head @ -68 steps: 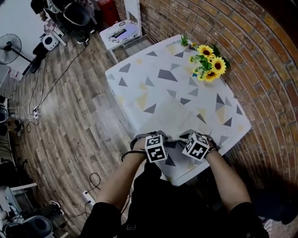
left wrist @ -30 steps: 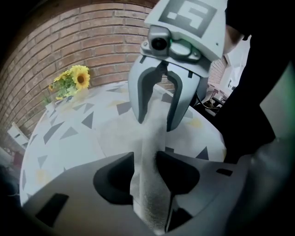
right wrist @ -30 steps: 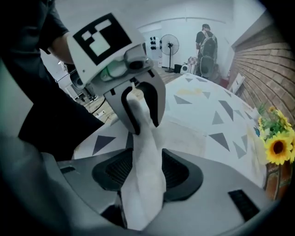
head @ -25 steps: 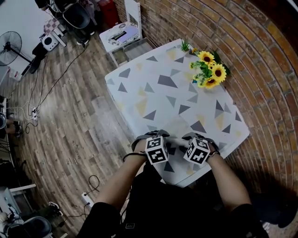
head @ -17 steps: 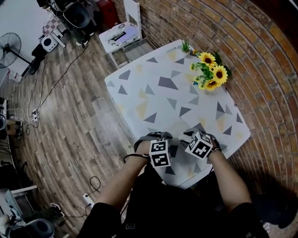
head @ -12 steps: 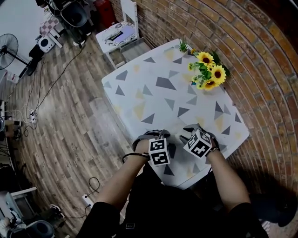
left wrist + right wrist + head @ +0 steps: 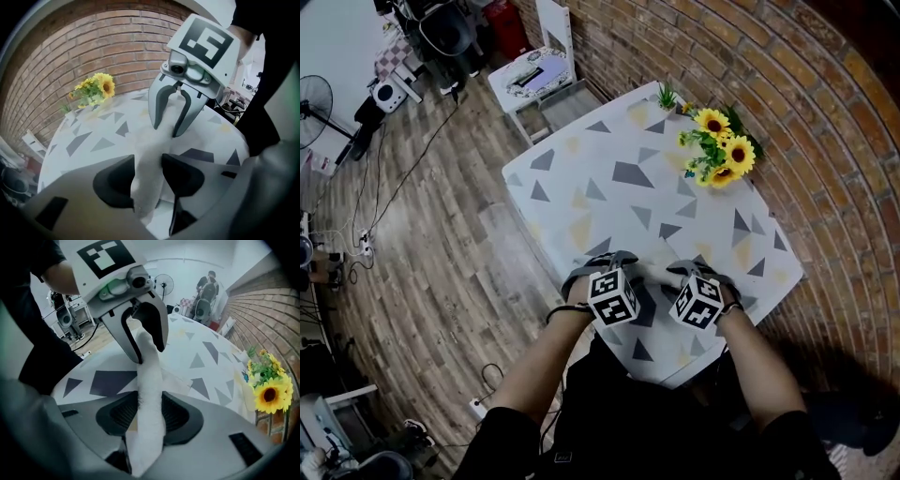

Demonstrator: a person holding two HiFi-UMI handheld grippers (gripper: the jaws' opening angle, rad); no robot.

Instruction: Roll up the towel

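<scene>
Fan at 9 o'clock, cut off by the frame edge. Chair at 11 o'clock off the table. There's a print on its seat, too small to read. The only marking I can make out is the black-and-white square codes on the marker cubes.

Left gripper is at the table's 6 o'clock edge. Its jaws have just been opening and stand wide, released. Towel, white and rolled into a tube, runs between its pads and fills the gap, with no pinch visible in the cloth. In the left gripper view the roll carries on toward 12 o'clock, into the other gripper's jaws.

In the head view the cubes hide nearly all of the roll, and the table's near edge is behind the arms.

Right gripper is just beside the left one, at its 3 o'clock. Its jaws have also just been opening and are wide, let go. The roll's other end sits between the pads — same width all along, not squeezed. Roll resting on the tablecloth or hanging clear — can't tell.

Sunflowers at 2 o'clock, by the brick wall. In the right gripper view there's a person far back, too small to detail.
</scene>
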